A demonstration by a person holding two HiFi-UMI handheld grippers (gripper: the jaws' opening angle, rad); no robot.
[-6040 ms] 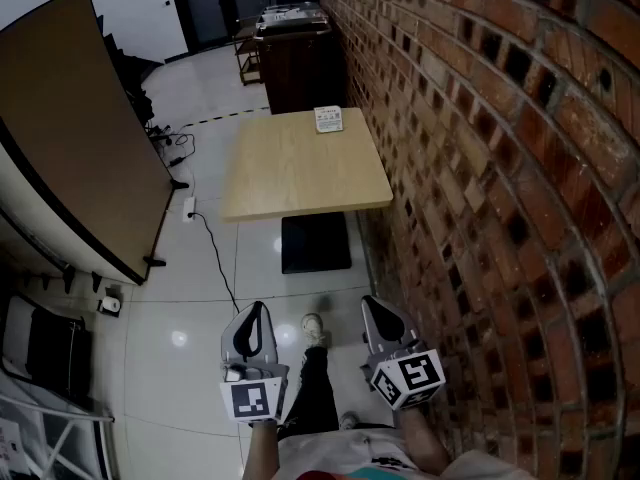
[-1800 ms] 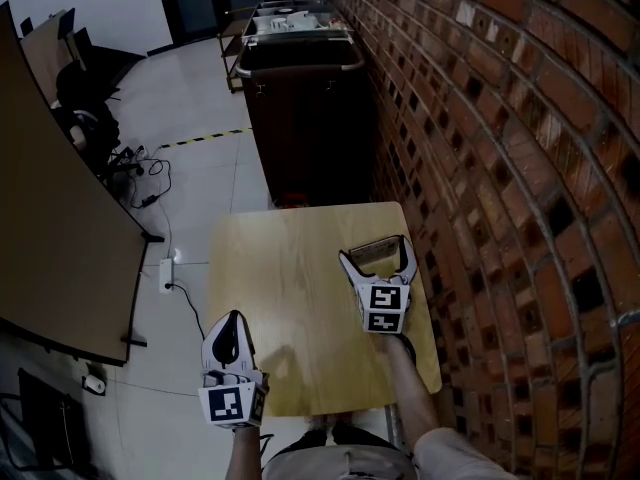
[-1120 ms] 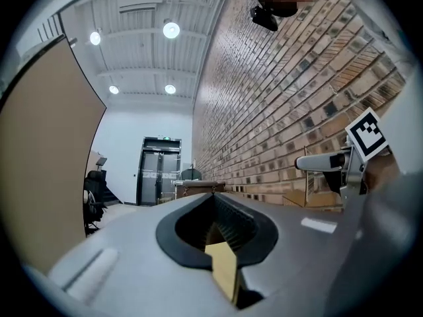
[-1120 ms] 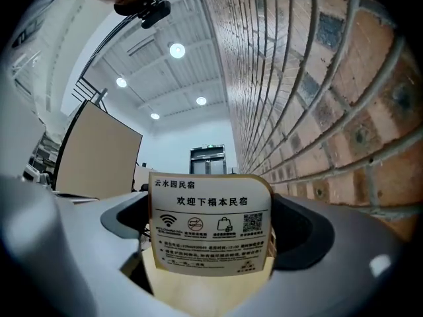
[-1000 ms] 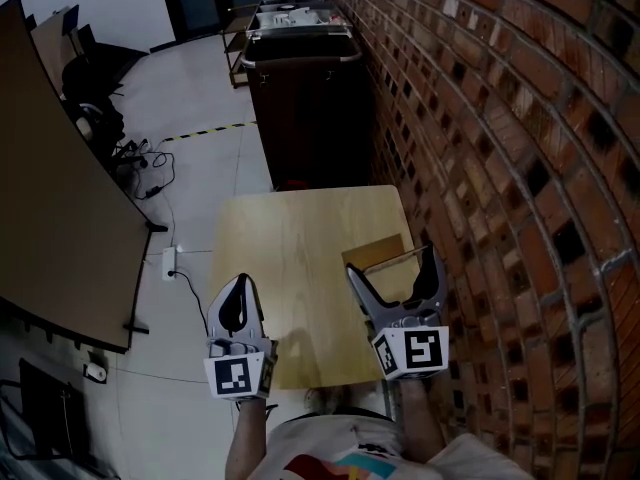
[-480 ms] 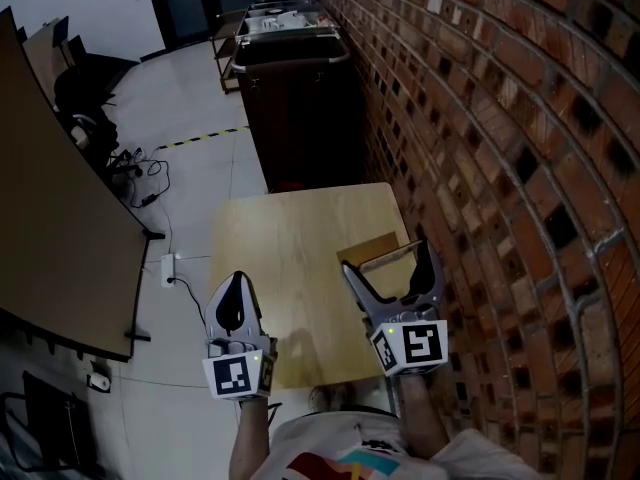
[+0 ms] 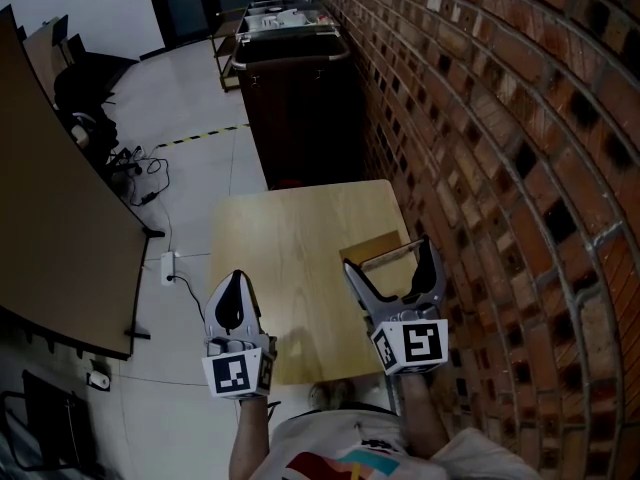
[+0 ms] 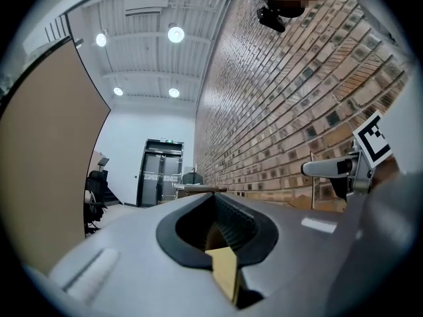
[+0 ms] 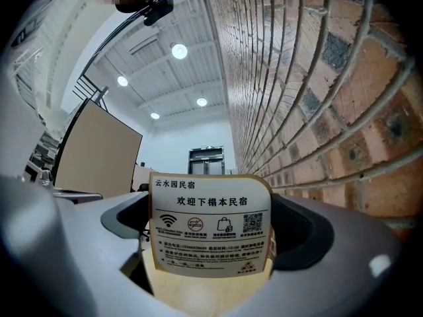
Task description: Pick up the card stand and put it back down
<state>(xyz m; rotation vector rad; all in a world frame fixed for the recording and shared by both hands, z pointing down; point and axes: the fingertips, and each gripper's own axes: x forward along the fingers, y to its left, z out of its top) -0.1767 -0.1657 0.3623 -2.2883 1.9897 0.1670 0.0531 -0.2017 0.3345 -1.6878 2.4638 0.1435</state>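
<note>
The card stand [image 7: 375,246], a printed white card on a light wooden base, sits between the widely spread jaws of my right gripper [image 7: 392,263], which is shut on its two sides over the right part of the wooden table [image 7: 290,258]. In the right gripper view the card stand [image 9: 210,226] fills the space between the jaws and faces the camera. My left gripper [image 7: 236,280] is shut on nothing and hangs at the table's near left corner. In the left gripper view my left gripper [image 8: 221,243] shows its jaws together, and the right gripper [image 8: 330,169] shows at the right.
A brick wall [image 7: 480,118] runs close along the table's right side. A dark cabinet [image 7: 300,98] stands just beyond the table's far edge. A large brown board [image 7: 50,198] leans at the left, with cables [image 7: 140,168] on the tiled floor.
Since 6 s ago I have come up to the table. Since 1.8 s ago the right gripper has drawn back toward me with the card stand between its jaws. The last half second shows almost no motion.
</note>
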